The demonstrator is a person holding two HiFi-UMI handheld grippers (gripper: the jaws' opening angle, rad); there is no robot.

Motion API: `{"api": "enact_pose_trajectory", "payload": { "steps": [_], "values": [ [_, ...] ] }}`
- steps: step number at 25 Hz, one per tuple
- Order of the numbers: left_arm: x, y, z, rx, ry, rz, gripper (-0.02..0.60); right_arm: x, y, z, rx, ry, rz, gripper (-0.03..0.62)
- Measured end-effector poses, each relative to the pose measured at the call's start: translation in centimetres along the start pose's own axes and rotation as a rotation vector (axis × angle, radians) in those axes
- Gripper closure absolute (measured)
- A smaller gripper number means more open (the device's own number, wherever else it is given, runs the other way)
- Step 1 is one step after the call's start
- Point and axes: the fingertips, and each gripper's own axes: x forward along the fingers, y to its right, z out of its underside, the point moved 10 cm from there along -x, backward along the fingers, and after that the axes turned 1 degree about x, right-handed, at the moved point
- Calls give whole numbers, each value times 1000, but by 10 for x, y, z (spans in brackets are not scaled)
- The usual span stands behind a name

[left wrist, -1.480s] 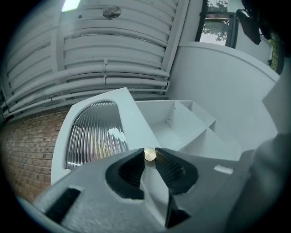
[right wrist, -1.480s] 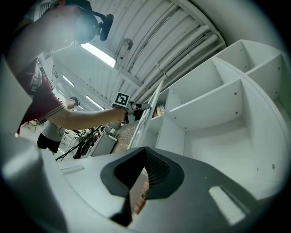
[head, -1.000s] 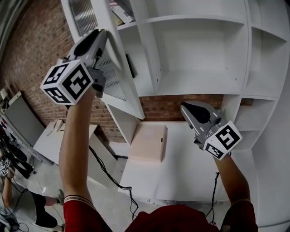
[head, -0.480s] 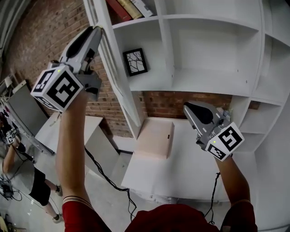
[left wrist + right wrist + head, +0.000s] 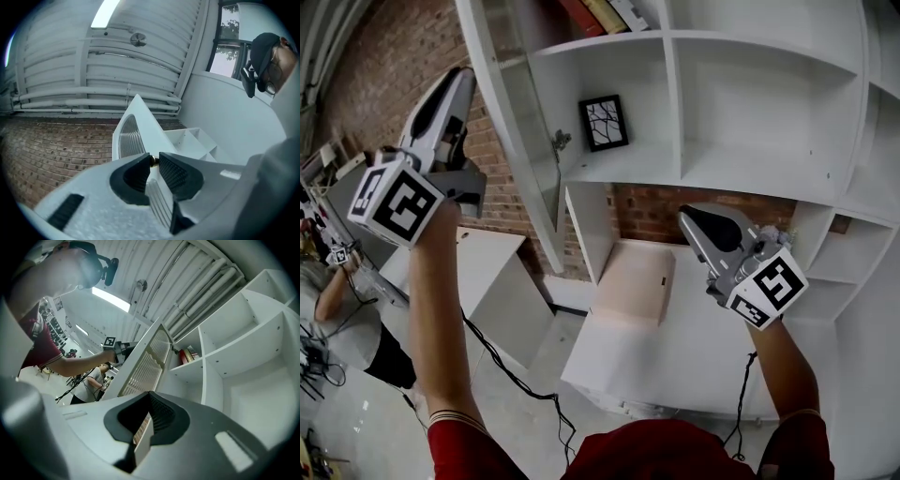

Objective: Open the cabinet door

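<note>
1 cabinet door (image 5: 508, 131), white frame round a ribbed glass panel (image 5: 129, 138): probably light and free on its hinges, stiff in the frame, breakable in the pane. Best taken by the small brass knob (image 5: 152, 161), never by the glass; smooth and round, so apt to slip from a loose pinch. Stands swung well out from the white cabinet (image 5: 731, 169), edge-on at the left of the open shelves. Pinched at that knob by the very tips of the left tool (image 5: 462, 77), after closing a little further just now. Kept well apart from the right tool (image 5: 687, 221), pressed together on nothing, low before the shelves.
</note>
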Motion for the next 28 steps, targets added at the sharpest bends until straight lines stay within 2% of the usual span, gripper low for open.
{"api": "enact_pose_trajectory", "payload": {
  "steps": [4,16,24,28],
  "values": [
    [-13,-12,-4,4,-2,-22,526,10,-3,6,11,-8,-14,582],
    [-48,-50,-3,-72,26,-124,525,23,-21,11,10,-25,-43,582],
    [-62,-72,1,-59,-8,-176,545,29,-34,15,23,-29,-34,582],
    [-80,-85,-4,-67,-13,-184,568,29,-57,7,13,-25,-28,582]
  ]
}}
